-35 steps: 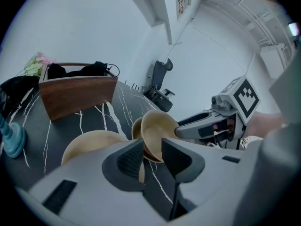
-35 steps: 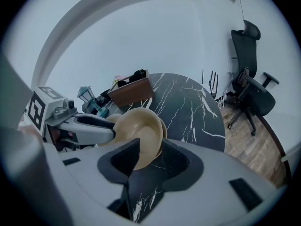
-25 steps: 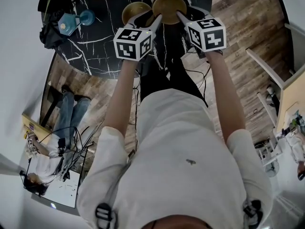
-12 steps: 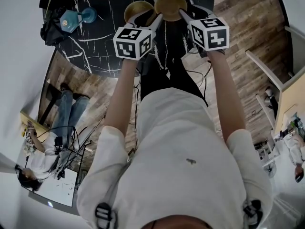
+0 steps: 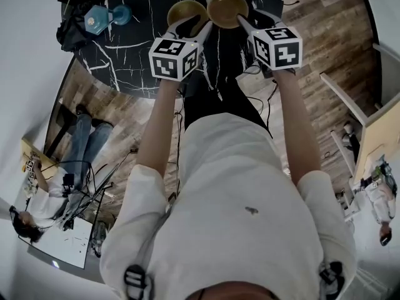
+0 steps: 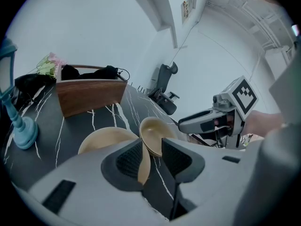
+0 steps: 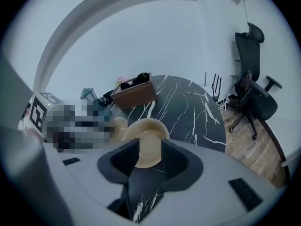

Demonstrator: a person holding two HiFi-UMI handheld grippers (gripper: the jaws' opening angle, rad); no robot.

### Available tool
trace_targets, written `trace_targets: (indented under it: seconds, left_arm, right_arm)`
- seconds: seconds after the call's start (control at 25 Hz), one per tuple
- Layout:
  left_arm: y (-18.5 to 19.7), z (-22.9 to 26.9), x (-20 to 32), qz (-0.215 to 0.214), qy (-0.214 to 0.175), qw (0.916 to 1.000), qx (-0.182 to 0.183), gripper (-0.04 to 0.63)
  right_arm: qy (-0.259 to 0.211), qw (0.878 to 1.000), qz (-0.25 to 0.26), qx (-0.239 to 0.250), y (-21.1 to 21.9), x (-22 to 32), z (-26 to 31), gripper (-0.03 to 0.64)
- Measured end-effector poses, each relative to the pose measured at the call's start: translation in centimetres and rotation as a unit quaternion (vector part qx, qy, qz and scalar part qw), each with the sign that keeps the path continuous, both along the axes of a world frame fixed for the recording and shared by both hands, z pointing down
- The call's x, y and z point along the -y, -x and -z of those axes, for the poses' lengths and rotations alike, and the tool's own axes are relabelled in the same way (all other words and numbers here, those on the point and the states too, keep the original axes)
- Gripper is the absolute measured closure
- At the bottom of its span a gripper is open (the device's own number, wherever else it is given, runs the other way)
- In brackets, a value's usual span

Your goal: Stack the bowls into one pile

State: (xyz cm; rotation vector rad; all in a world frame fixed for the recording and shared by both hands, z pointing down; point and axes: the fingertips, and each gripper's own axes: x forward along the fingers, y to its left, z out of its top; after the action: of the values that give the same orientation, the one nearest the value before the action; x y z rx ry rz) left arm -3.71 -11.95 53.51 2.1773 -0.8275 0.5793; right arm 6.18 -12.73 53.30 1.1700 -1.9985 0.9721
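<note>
Counting the tan bowls gives two, both near the edge of one round black table point(image 5: 134, 49) veined in white. The flat bowl point(image 6: 106, 139) lies level on the table. Its rim runs up between the jaws of the left gripper point(image 6: 151, 157), resting against one pad with a dark gap to the other, so that gripper is released around the rim and not pinching it. The tilted bowl point(image 7: 146, 135) is off level, with its hollow turned toward the left gripper and its edge overlapping the flat bowl's rim. The right gripper point(image 7: 149, 159) has its jaws wide and is grasping this bowl, whose body fills the space between the two pads. Whether the two bowls touch cannot be told. Farther back on the table stand one wooden box point(image 6: 89, 95), one blue ornament point(image 6: 21, 126) on a round foot and one bunch of pale flowers point(image 6: 48, 65). One black office chair point(image 7: 256, 95) stands on the wood floor point(image 7: 244, 131) beyond the table.
</note>
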Motion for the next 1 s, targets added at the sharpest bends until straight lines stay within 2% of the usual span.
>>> trace_targets:
  seconds: [0.16,0.4,0.56,0.72,0.8,0.84,1.0]
  left_arm:
    - [0.6,0.2,-0.5,0.009,-0.007,0.9999,0.004,0.48]
    - [1.9,-0.4,-1.7,0.009,-0.017,0.9991,0.036,0.48]
    - [2.6,-1.2,-2.6,-0.016,-0.048,0.9953,0.083,0.48]
    - [2.7,-2.2,-3.7,-0.058,-0.082,0.9852,0.139,0.48]
    - [2.8,-2.7,-4.2,-0.078,-0.096,0.9776,0.171,0.48]
    - [2.9,-2.9,-4.3,-0.092,-0.107,0.9707,0.194,0.48]
    - [2.8,-3.6,-4.7,-0.167,-0.168,0.9267,0.292,0.48]
  right_arm:
    - [-0.003,1.0,0.012,0.001,0.2,-0.4,0.6,0.469]
    - [-0.003,0.999,0.033,-0.001,0.7,-1.5,1.1,0.469]
    - [-0.003,0.999,0.041,0.0,1.0,-2.1,1.3,0.469]
    - [-0.006,0.999,0.048,0.002,1.2,-2.5,1.8,0.471]
    - [-0.007,0.999,0.052,0.002,1.4,-2.6,1.9,0.472]
    - [-0.007,0.999,0.054,0.002,1.4,-2.7,1.9,0.472]
    - [-0.005,0.998,0.064,0.0,1.7,-3.2,1.8,0.472]
